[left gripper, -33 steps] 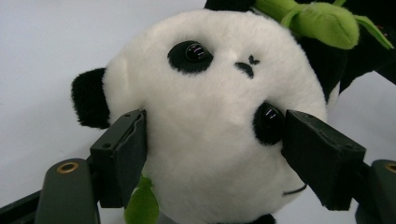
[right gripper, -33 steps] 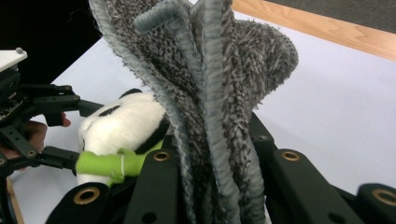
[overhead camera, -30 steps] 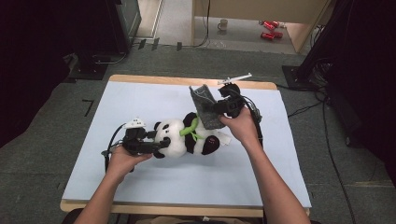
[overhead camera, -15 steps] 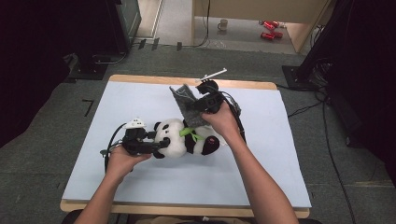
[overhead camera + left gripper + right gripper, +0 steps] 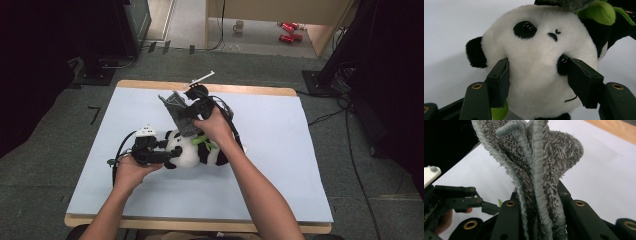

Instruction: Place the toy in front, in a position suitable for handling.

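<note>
A black and white plush panda (image 5: 192,152) with a green scarf lies on its side on the pale mat (image 5: 295,150). In the left gripper view its face (image 5: 541,50) sits between my left gripper's (image 5: 536,75) jaws, which have just been closing and now press into both sides of the head. In the high view the left gripper (image 5: 167,152) points right at the head. My right gripper (image 5: 187,117) is shut on a folded grey towel (image 5: 176,107), held just above the panda. Up close, the towel (image 5: 536,162) stands bunched out of the right gripper (image 5: 537,220).
The mat covers a wooden table with bare mat to the right and front. On the floor behind are a mug (image 5: 239,25), red cans (image 5: 287,32) and cables (image 5: 350,145). The left gripper (image 5: 461,200) appears low left in the right gripper view.
My right hand has carried the towel leftward, from the panda's rear end to above its upper body. The left hand has stayed at the panda's head.
</note>
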`<state>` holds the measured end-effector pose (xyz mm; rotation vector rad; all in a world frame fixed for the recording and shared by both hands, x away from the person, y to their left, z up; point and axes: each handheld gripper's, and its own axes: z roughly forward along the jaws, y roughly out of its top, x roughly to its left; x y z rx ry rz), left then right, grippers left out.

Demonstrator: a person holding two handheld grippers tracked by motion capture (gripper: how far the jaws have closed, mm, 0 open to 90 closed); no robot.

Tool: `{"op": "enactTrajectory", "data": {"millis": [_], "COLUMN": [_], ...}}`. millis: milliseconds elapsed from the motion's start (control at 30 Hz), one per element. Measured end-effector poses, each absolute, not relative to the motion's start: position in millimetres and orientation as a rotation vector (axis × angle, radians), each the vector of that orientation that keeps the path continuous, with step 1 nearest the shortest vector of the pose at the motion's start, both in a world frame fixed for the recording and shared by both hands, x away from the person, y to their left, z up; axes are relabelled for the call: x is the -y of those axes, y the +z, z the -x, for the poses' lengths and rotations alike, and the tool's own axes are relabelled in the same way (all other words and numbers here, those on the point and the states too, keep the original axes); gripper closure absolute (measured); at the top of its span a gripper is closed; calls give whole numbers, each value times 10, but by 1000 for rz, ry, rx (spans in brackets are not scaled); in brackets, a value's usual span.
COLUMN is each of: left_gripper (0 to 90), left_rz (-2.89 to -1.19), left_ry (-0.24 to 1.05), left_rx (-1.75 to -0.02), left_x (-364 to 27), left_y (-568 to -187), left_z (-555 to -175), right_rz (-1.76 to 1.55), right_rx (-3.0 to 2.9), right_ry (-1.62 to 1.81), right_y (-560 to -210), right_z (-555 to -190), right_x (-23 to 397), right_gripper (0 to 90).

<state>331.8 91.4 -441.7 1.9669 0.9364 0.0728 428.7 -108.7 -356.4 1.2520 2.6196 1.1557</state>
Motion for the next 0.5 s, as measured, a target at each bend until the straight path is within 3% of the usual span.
{"op": "enactTrajectory", "data": {"millis": [267,500], "left_gripper": [395,400], "left_rz": [-1968,-1977], "left_ry": [83,78], "left_rx": [-930,-923], "left_x": [-914,-910], "left_y": [-4418,-4430], "left_z": [-3320,-3320], "right_rz": [-1245,-1267], "right_rx": [-2699,-2748], "right_ry": [1072,918], "right_y": [-3764,-3907], "right_z": [-4306,-4351], "right_x": [764,758], "right_gripper": [724,728]}}
